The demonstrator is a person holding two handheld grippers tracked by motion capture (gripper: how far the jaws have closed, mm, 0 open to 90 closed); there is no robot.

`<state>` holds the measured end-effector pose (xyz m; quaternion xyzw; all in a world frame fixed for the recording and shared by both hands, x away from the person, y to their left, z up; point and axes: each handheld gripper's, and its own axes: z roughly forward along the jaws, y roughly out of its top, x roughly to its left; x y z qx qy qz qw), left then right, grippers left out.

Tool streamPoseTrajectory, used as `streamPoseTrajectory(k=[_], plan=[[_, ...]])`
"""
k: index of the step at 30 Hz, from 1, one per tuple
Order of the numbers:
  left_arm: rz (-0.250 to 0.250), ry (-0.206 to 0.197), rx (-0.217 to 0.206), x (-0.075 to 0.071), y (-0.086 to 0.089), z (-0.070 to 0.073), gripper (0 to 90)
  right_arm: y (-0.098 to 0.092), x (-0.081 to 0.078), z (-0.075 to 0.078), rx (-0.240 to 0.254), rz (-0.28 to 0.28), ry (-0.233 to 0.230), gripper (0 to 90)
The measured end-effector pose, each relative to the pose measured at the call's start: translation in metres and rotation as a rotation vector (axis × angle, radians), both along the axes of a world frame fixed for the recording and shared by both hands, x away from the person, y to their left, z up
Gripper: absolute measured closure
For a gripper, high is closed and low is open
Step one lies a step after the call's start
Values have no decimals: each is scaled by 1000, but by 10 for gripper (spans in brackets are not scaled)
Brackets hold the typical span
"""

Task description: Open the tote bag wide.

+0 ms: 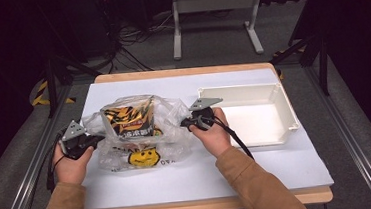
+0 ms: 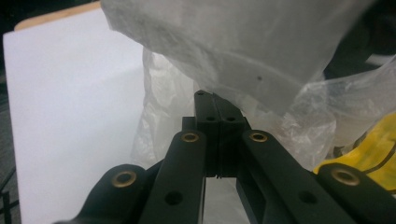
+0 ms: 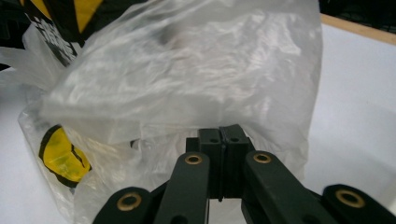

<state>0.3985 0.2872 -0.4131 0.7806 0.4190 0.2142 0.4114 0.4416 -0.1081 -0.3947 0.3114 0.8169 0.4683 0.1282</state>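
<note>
A clear plastic bag point(image 1: 171, 110) printed with a yellow smiley face point(image 1: 143, 157) lies in the middle of the table. Inside it stands a black, yellow and orange snack packet point(image 1: 128, 120). My left gripper point(image 1: 98, 138) is at the bag's left edge, my right gripper point(image 1: 184, 122) at its right edge. In the left gripper view the jaws point(image 2: 215, 100) are pressed together with bag film point(image 2: 243, 51) at their tips. The right gripper point(image 3: 220, 133) is likewise shut, with bag film point(image 3: 187, 79) draped over its tips and the packet point(image 3: 60, 18) beyond.
A white open tray point(image 1: 284, 107) sits on the white mat point(image 1: 258, 164) at the right, just past my right hand. The wooden table edge point(image 1: 181, 72) runs along the back. Floor cables and a metal stand lie beyond.
</note>
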Motion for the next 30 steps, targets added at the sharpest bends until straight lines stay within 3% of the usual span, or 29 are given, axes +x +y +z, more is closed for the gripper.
streamPoseTrajectory(k=[6,10,15,18,19,22,24,26,30], plan=[[-3,36,2,4,1,-9,898,-6,0,-1,-8,-28,50,900],[-7,68,32,7,-2,-16,898,-8,0,-4,-18,-32,72,900],[-8,86,36,7,-1,-18,898,-10,-1,-2,-18,-27,78,900],[7,75,11,5,3,-18,881,-11,-2,-1,-14,-20,79,899],[5,67,1,2,4,-16,821,-12,-3,0,-13,-15,76,890],[6,45,-16,-5,6,-11,775,-13,-6,2,-11,-9,72,882],[9,22,-31,-10,7,-6,709,-15,-9,4,-9,-4,63,870],[17,-13,-51,-18,9,2,587,-17,-12,7,-4,1,53,852],[-3,-67,-83,-34,10,18,484,-20,-20,12,18,10,35,797]])
